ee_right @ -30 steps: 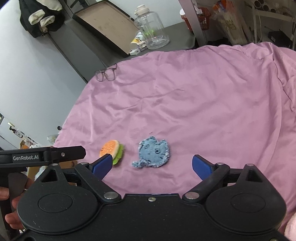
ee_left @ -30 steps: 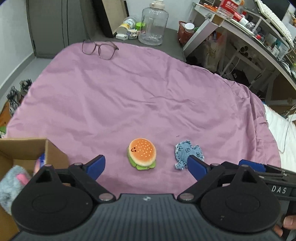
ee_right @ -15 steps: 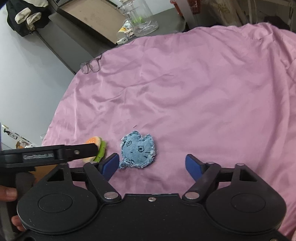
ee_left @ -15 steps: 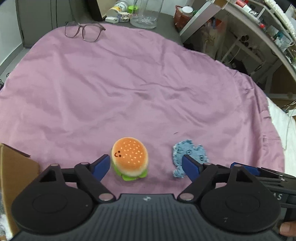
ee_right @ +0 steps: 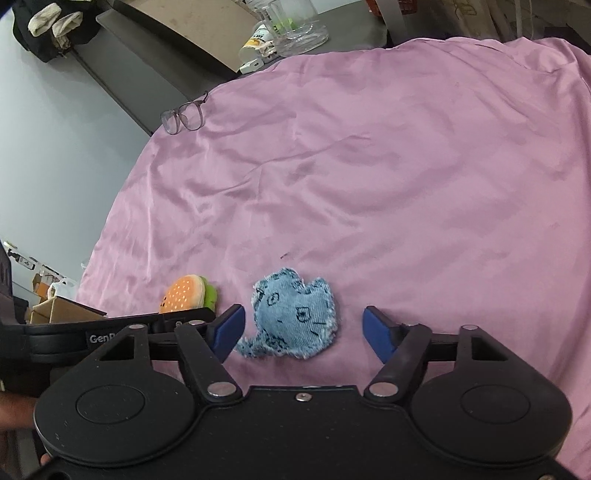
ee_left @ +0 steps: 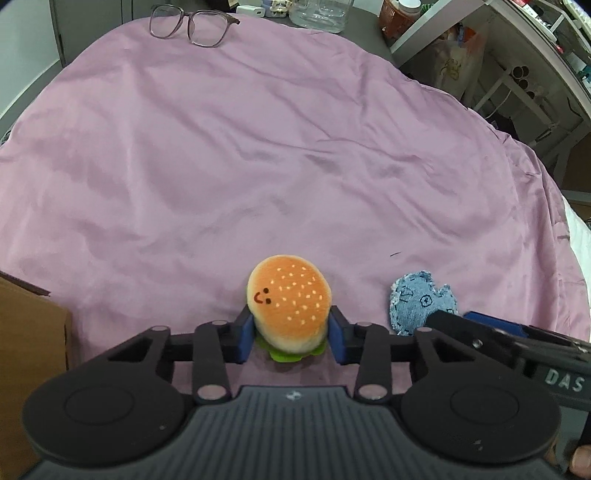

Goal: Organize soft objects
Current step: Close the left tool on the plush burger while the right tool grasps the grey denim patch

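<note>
A plush burger with a smiley face lies on the purple sheet, near its front edge. My left gripper is closing on it, and both blue pads touch its sides. To its right lies a blue denim cat-shaped toy. In the right wrist view this denim toy lies flat between the fingers of my right gripper. Those jaws are closing too, but the right pad still stands clear of the toy. The burger shows beyond the left gripper's black arm.
A cardboard box stands at the left edge of the sheet. A pair of glasses lies at the sheet's far edge. Beyond it a grey surface holds a clear jug and small bottles. Shelves and clutter stand at the right.
Both grippers have come down toward the sheet. The left jaws narrowed from wide open until they met the burger. The right jaws narrowed around the denim toy.
</note>
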Tool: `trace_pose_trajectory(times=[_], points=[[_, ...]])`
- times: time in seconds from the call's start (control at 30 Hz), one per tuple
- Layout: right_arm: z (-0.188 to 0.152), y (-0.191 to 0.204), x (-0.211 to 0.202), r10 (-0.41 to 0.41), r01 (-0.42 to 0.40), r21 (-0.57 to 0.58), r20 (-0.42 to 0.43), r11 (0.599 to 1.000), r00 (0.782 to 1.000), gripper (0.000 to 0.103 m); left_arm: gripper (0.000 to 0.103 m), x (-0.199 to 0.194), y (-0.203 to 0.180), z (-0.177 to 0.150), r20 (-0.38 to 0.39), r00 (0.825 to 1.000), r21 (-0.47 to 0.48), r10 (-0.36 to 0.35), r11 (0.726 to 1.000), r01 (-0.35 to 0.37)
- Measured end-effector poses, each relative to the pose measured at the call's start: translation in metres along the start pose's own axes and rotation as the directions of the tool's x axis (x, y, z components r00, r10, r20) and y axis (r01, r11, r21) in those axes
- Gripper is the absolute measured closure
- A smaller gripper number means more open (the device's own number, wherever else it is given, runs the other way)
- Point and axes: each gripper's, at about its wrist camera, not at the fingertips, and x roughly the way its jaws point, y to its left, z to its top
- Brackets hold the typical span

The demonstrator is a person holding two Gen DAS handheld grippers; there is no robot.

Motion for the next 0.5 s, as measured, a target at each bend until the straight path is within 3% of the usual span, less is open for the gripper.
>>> trace_pose_trajectory(times=[0.3,0.5], points=[[0.002,0.018,0.008,-0.036,0.034,-0.052,-0.029,0.998,0.999,0.076,0.065,-0.022,0.0,0.001,0.036,0.999,-0.014,-0.018,1.0,0.019],[-0.003,0.028,-0.017,-0.048,0.048,-0.043,0.0,0.998,0.999,0.084,0.065,-0.053,0.0,-0.001,0.083,0.996,0.01,-0.032,0.999,0.031]])
